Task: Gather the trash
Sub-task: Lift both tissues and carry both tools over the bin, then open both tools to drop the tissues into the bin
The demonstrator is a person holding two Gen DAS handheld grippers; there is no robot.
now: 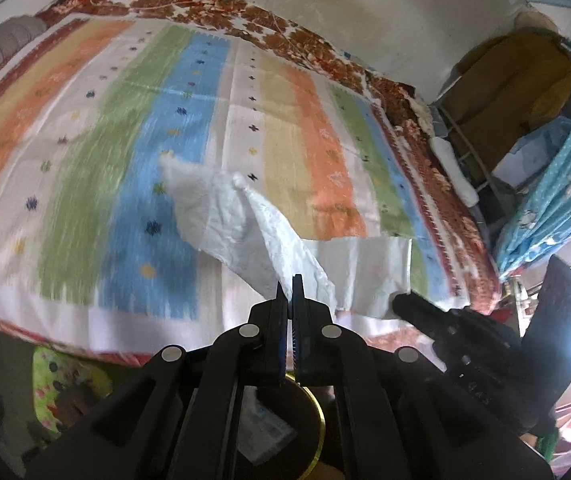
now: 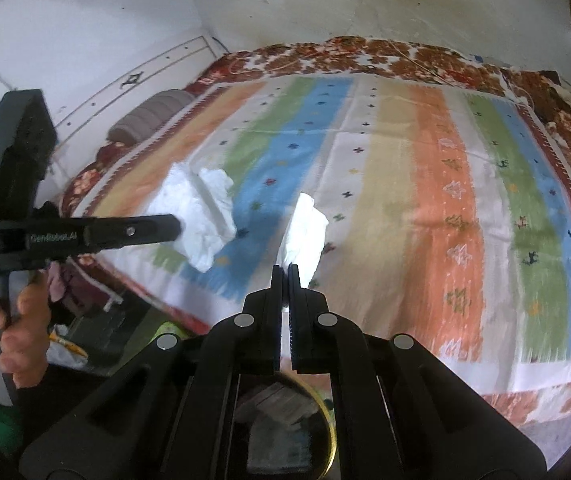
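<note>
**Two White Papers, One in Each Gripper**

While I watch from far away, I see a big bed with a striped cover (image 2: 425, 184). The stripes are orange, green, blue and pale yellow, with tiny star shapes on them.

My left gripper (image 1: 289, 280) is pressed together on a crumpled white tissue (image 1: 229, 216). The tissue sticks out past the tips and hangs above the blue and white stripes, near the front edge of the bed. In the right view, I see the same gripper from the side, with a hand (image 2: 9, 320) wrapped around its handle.

My right gripper (image 2: 284, 270) is pinching a second white tissue (image 2: 303, 232). This one is flatter and stands up over the white stripe. In the left view it looks like a smooth sheet next to the crumpled one.

Both tissues are up in the air, just above the cover. A grey rolled pillow (image 2: 153, 114) lies at the far left side of the bed. A white wall (image 2: 285, 12) is behind the bed.
</note>
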